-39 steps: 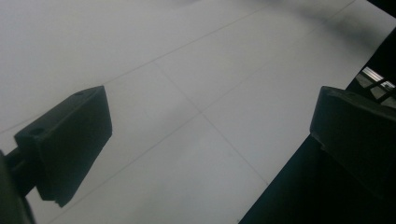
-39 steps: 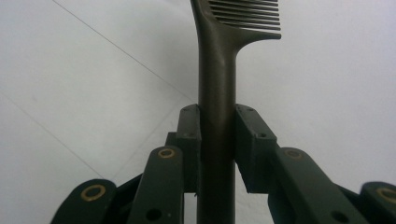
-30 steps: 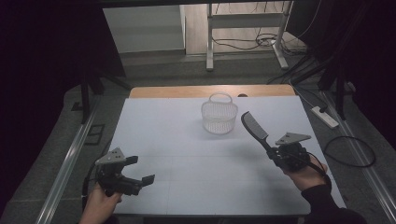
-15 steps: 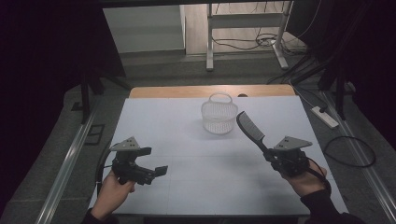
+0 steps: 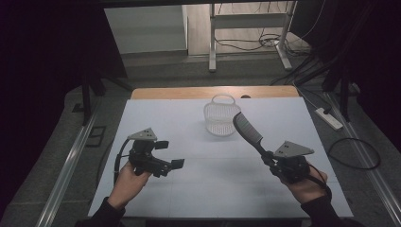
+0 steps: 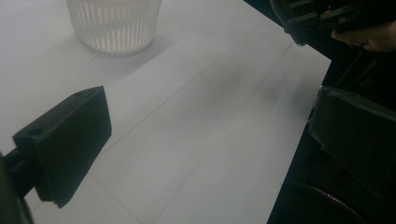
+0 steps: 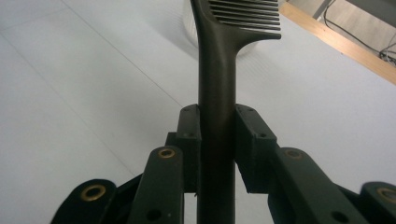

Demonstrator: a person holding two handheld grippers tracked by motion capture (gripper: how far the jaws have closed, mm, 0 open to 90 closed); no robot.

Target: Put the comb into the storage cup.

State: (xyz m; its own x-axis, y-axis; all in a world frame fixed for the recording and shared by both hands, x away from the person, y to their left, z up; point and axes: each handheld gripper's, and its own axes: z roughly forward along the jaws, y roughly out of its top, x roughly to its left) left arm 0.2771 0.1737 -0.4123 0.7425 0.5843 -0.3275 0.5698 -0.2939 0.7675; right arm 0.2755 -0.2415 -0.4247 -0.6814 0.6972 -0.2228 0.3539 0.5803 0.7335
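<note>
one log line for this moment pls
right gripper: shut on comb handle | comb: raised beside basket | left gripper: open, empty

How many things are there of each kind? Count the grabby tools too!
Combs: 1, the black comb clamped by its handle in the right gripper.
Baskets: 1, the white basket on the table.
Grippers: 2, the right gripper and the left gripper, which is open and holds nothing.
Total: 4 things.
</note>
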